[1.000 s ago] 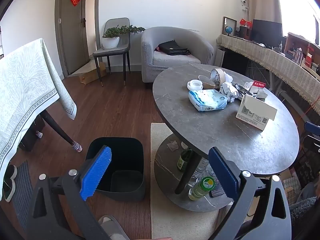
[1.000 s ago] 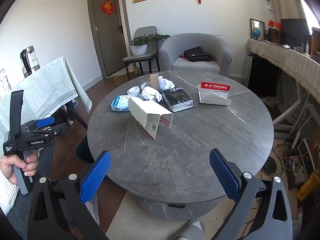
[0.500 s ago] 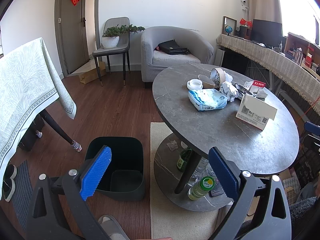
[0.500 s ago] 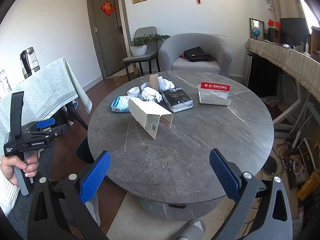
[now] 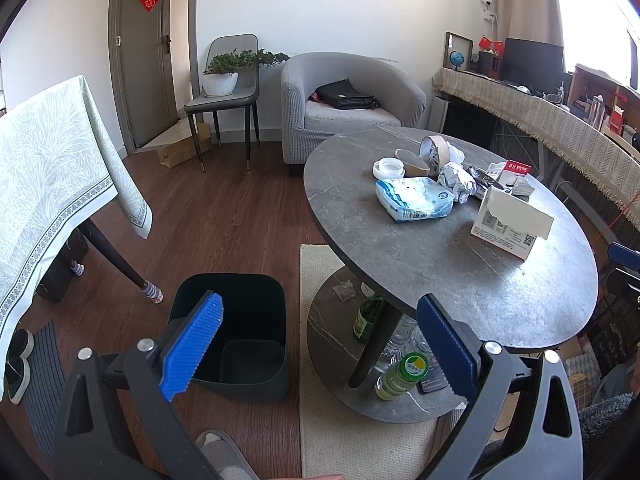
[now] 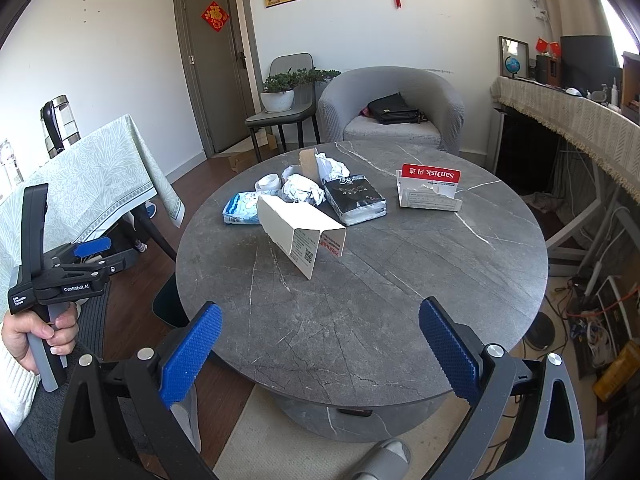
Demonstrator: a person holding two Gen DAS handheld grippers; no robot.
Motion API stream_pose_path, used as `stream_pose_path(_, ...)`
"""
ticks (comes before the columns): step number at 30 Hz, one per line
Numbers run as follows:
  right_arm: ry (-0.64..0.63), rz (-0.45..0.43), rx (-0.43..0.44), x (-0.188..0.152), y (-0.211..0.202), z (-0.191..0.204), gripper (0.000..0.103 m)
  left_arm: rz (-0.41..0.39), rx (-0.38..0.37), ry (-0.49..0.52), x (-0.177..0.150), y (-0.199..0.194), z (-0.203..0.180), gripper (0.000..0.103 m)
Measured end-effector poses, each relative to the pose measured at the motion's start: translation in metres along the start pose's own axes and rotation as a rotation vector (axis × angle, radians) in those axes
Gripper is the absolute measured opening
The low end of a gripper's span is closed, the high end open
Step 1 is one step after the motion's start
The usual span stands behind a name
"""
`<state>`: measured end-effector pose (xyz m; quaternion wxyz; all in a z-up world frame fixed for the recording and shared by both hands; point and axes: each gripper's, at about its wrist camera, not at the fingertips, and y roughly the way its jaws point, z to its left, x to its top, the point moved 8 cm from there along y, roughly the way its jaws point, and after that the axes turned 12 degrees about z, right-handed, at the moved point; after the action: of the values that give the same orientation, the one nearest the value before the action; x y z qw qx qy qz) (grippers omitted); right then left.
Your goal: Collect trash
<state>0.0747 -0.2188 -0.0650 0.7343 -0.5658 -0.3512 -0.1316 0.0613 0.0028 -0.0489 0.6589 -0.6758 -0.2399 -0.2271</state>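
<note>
Trash lies on a round grey table: a white carton, crumpled paper, a blue-white wipes pack, a black packet, a red SanDisk card and a tape roll. The carton, wipes pack and crumpled paper also show in the left wrist view. A dark empty bin stands on the floor left of the table. My left gripper is open above the bin. My right gripper is open at the table's near edge, well short of the carton.
Bottles stand on the table's lower shelf. A cloth-covered table is at the left, a grey armchair and a chair with a plant behind. A cream rug lies under the round table.
</note>
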Motion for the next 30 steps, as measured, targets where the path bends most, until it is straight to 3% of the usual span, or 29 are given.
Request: stream_pose_path(30,0.002,0.001,0.002,0.0,0.0,-0.001,0.1,-0.001,0.006,0.004,-0.004,0.005,-0.008,0.099)
